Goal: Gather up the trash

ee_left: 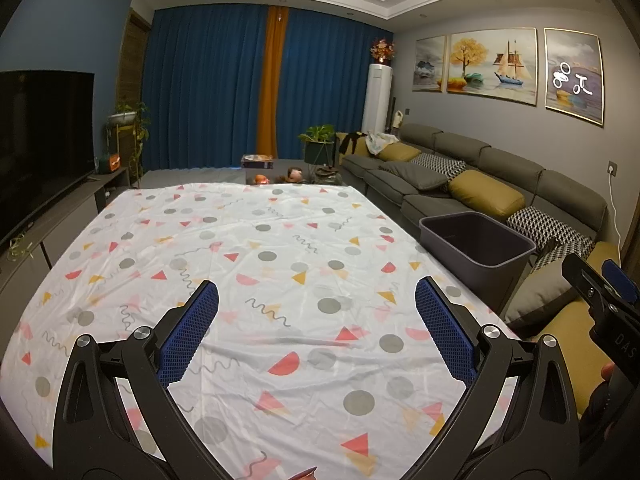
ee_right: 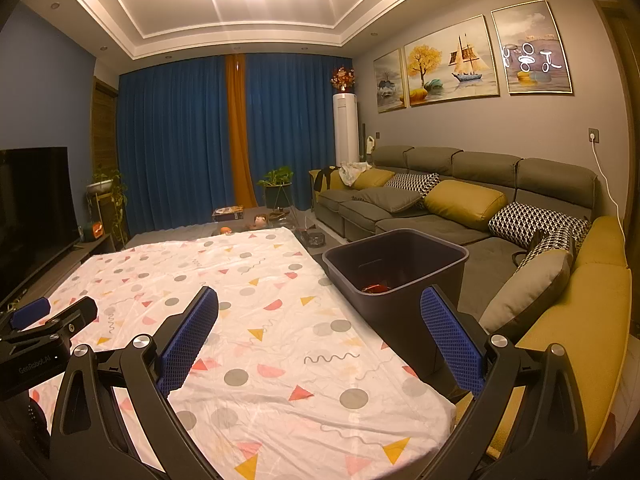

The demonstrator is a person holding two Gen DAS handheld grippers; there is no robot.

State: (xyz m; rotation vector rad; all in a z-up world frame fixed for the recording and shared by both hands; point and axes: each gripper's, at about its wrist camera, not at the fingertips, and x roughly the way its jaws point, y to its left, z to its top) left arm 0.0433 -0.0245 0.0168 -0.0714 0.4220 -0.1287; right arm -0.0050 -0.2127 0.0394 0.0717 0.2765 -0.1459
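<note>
A table under a white cloth [ee_left: 280,240] printed with triangles and dots fills the left wrist view. My left gripper [ee_left: 317,286] hovers over its near half, open, with nothing between its blue pads. A dark plastic bin [ee_left: 492,280] stands off the table's right edge. In the right wrist view my right gripper [ee_right: 319,292] is open and empty, near the table's right edge and just before the bin [ee_right: 404,316]. A red-orange piece of trash [ee_right: 376,288] lies inside the bin. A small reddish scrap [ee_left: 304,474] peeks in at the frame's bottom edge, cut off.
A grey sofa [ee_right: 420,220] with yellow and patterned cushions runs behind and right of the bin. A TV [ee_left: 40,140] on a low cabinet stands to the left. Beyond the table's far end is a low table [ee_left: 288,176] with small items, then plants and blue curtains.
</note>
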